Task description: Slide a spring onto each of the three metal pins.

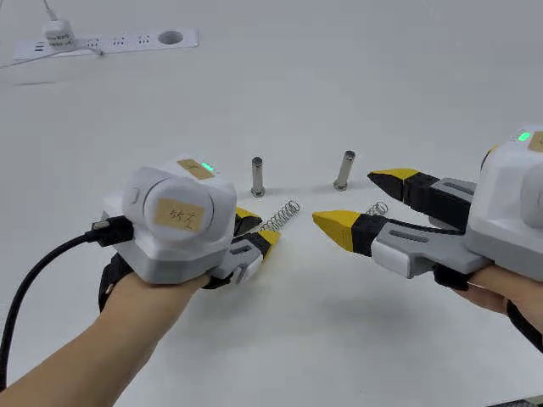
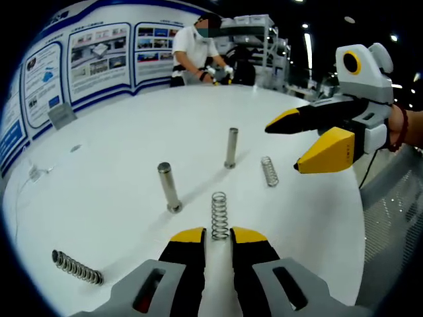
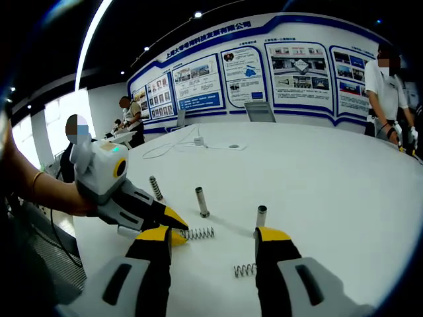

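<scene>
The left gripper (image 1: 259,235) is pressed together on one end of a coiled wire spring (image 1: 282,214), which points toward a steel pin (image 1: 257,176). A second pin (image 1: 345,170) stands upright beside it on the smooth white table (image 1: 280,339). The right gripper (image 1: 351,198) is spread, with a second spring (image 1: 377,208) lying between its jaws. A third spring (image 2: 77,267) lies apart. A power strip (image 1: 110,41) sits at the far edge, and poster boards (image 3: 264,66) line the wall.
</scene>
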`<act>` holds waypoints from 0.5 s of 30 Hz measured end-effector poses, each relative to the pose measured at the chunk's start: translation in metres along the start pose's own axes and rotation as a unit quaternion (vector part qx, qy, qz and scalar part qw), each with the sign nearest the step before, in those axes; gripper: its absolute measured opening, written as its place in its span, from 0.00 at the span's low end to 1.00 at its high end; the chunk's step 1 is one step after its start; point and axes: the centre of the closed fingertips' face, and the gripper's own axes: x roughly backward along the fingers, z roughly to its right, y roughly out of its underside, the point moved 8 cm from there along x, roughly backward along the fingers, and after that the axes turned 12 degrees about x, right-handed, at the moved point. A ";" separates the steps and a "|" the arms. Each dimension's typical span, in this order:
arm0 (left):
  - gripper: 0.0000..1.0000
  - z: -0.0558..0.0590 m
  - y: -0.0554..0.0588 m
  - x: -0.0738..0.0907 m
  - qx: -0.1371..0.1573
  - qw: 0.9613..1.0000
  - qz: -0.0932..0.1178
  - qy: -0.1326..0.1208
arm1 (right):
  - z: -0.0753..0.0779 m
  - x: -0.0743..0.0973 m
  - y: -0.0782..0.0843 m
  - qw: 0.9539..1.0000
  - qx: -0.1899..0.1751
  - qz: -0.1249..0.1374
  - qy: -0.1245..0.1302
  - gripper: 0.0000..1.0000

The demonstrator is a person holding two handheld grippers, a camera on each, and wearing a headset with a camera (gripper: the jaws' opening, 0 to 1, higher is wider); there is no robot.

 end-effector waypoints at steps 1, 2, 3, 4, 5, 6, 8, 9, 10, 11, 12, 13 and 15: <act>0.15 0.000 0.000 0.000 0.000 1.000 0.003 0.000 | 0.000 0.000 0.001 1.000 0.000 -0.001 0.000 0.52; 0.14 -0.001 0.000 -0.001 0.002 1.000 0.003 -0.001 | -0.001 -0.001 0.001 1.000 0.000 -0.002 -0.001 0.52; 0.14 -0.001 0.001 -0.002 0.006 1.000 0.001 0.001 | -0.001 -0.001 0.002 1.000 -0.001 -0.004 -0.001 0.52; 0.14 -0.001 0.001 -0.002 0.007 1.000 0.001 0.002 | -0.001 -0.001 0.002 1.000 -0.002 -0.006 -0.001 0.52; 0.13 -0.001 0.001 -0.002 0.007 1.000 0.001 0.003 | -0.001 -0.001 0.003 1.000 -0.002 -0.007 0.000 0.51; 0.13 -0.001 0.001 -0.003 0.005 1.000 0.000 0.004 | -0.001 -0.001 0.003 1.000 -0.003 -0.007 0.001 0.51; 0.12 -0.002 0.001 -0.003 0.003 1.000 -0.001 0.005 | -0.001 -0.001 0.004 1.000 -0.006 -0.009 0.003 0.51; 0.12 -0.002 0.000 -0.004 0.003 1.000 -0.001 0.006 | -0.001 -0.001 0.004 1.000 -0.007 -0.009 0.003 0.51; 0.12 -0.002 0.000 -0.004 0.004 1.000 -0.001 0.006 | -0.001 -0.002 0.004 1.000 -0.008 -0.010 0.004 0.50; 0.12 -0.002 -0.001 -0.005 0.003 1.000 -0.001 0.006 | -0.001 -0.002 0.004 1.000 -0.008 -0.010 0.005 0.50; 0.12 -0.002 -0.001 -0.005 0.003 1.000 -0.002 0.006 | -0.001 -0.002 0.005 1.000 -0.008 -0.011 0.005 0.50; 0.12 -0.002 -0.001 -0.005 0.002 1.000 -0.002 0.006 | -0.002 -0.002 0.004 1.000 -0.009 -0.010 0.004 0.50; 0.11 -0.002 -0.001 -0.005 0.002 1.000 -0.002 0.006 | -0.003 -0.002 0.004 1.000 -0.010 -0.010 0.004 0.50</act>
